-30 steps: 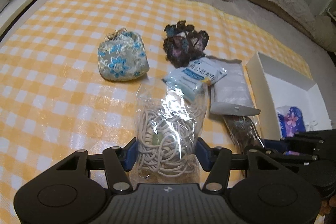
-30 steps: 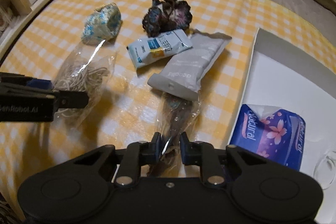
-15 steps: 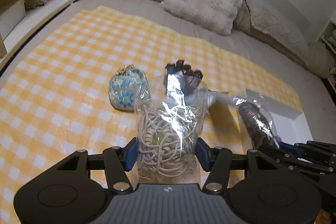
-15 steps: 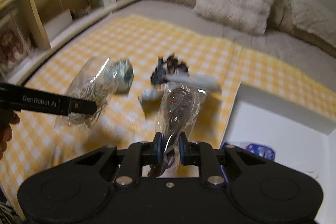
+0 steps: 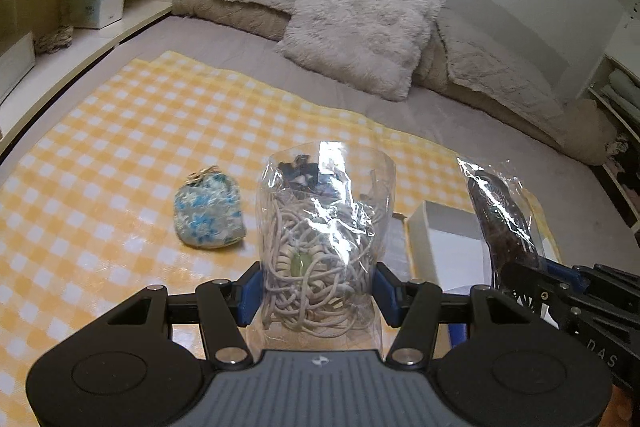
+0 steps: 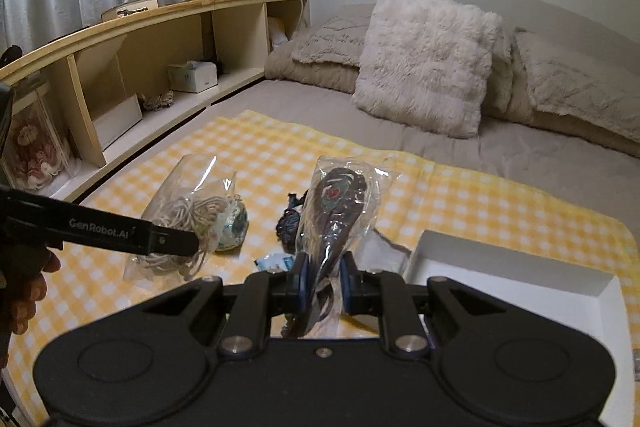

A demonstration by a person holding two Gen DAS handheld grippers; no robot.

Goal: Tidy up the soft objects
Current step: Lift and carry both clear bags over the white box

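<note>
My left gripper is shut on a clear bag of beige cord and holds it upright above the yellow checked cloth. The cord bag also shows in the right wrist view. My right gripper is shut on a clear bag with a dark patterned item, raised above the cloth; this bag shows in the left wrist view. A blue floral pouch lies on the cloth. A white box sits at the right.
A dark scrunchie and a small blue-white packet lie on the cloth behind the raised bags. A fluffy pillow and blankets lie at the head of the bed. A wooden shelf runs along the left.
Both grippers have risen from the cloth with their bags held, and both views now tilt up toward the pillows and wall.
</note>
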